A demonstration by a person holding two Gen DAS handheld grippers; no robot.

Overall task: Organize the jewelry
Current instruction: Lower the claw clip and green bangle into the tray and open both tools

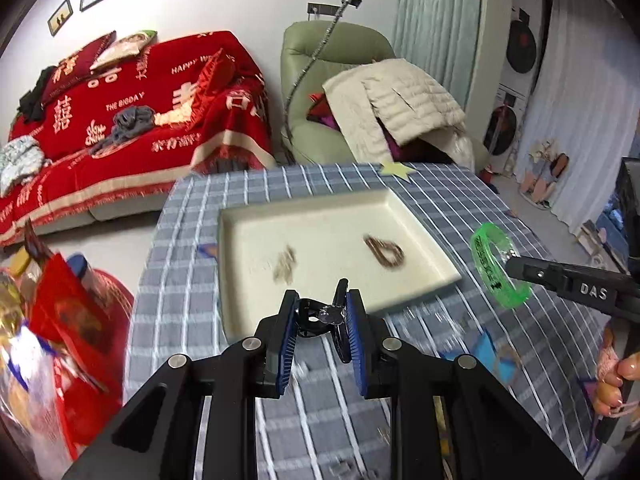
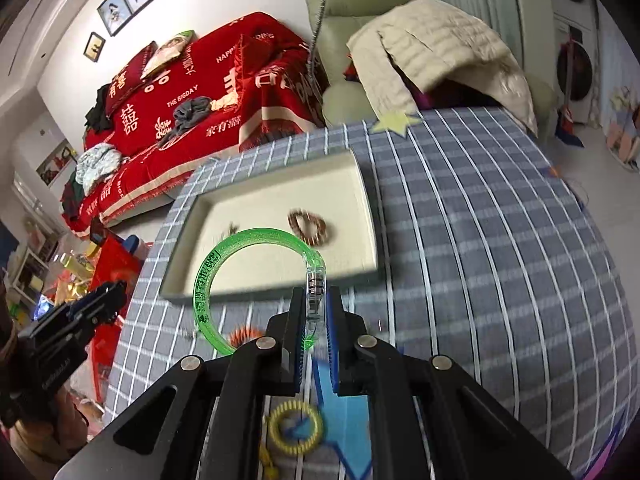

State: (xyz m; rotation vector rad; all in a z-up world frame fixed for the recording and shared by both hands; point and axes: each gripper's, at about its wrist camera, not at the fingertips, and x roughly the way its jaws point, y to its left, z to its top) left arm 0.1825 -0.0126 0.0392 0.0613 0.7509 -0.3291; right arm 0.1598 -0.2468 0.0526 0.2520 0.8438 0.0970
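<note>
A cream tray lies on the checked table and holds a brown bead bracelet and a small brownish piece. My left gripper is shut on a black hair tie with a silver charm, held over the tray's near edge. My right gripper is shut on a green translucent bangle, held above the tray's near edge; the bangle also shows in the left wrist view.
A yellow coil ring and an orange piece lie on the grey checked cloth near blue star stickers. A red bag stands left of the table. A red sofa and a green armchair are behind.
</note>
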